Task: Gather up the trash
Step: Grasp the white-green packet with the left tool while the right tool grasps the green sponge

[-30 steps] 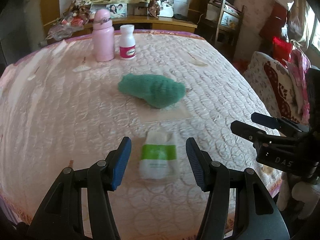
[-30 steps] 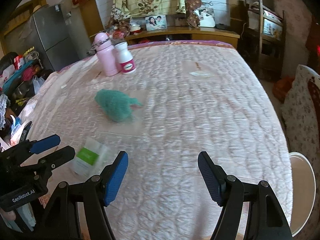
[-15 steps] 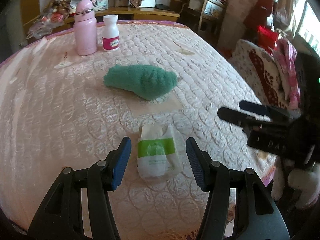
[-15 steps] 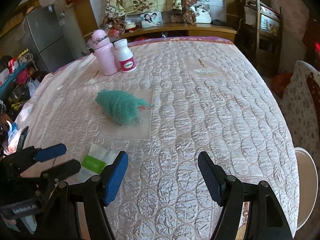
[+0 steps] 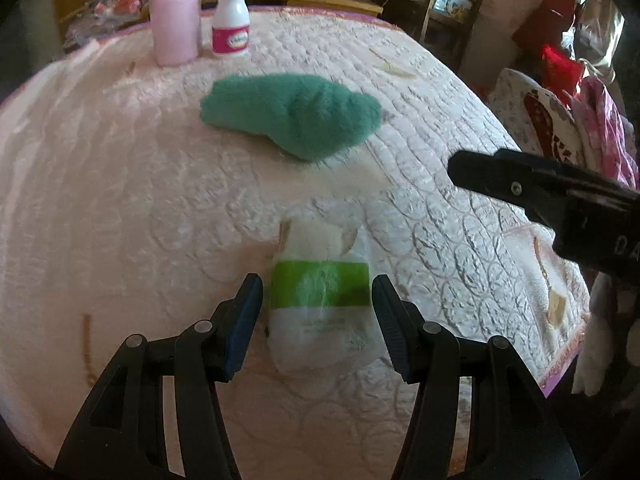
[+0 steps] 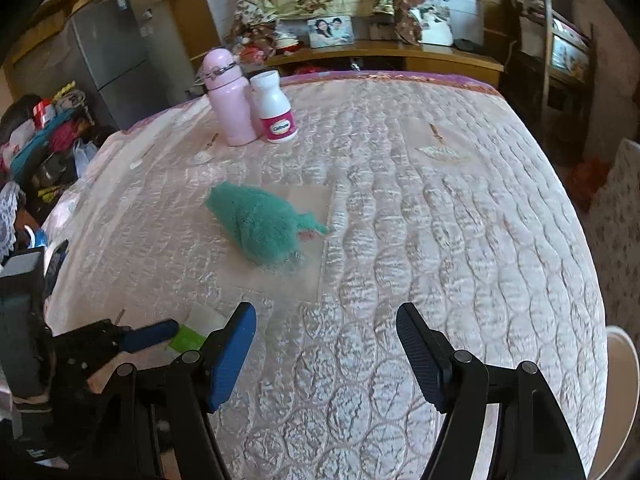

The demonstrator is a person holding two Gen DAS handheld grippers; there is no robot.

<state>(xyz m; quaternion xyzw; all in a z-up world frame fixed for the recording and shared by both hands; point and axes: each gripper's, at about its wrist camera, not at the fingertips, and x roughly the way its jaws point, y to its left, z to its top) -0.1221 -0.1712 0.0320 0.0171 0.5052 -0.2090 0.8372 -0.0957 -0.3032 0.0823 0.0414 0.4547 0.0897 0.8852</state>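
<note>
A crumpled white wrapper with a green band (image 5: 322,300) lies on the pink quilted table cover (image 5: 120,184). My left gripper (image 5: 320,316) is open, its blue pads either side of the wrapper, close to it. The wrapper also shows in the right wrist view (image 6: 192,330), partly hidden behind the fingers. My right gripper (image 6: 326,354) is open and empty above bare cover; one of its black fingers shows at the right of the left wrist view (image 5: 540,184).
A green fuzzy cloth (image 5: 296,114) lies beyond the wrapper. A pink bottle (image 5: 176,12) and a white pill bottle (image 5: 231,20) stand at the far edge. A small paper scrap (image 6: 438,148) lies far right. A chair (image 5: 560,120) stands right of the table.
My left gripper has moved forward and down, so the wrapper now lies between its pads. My right gripper has edged forward over the cover.
</note>
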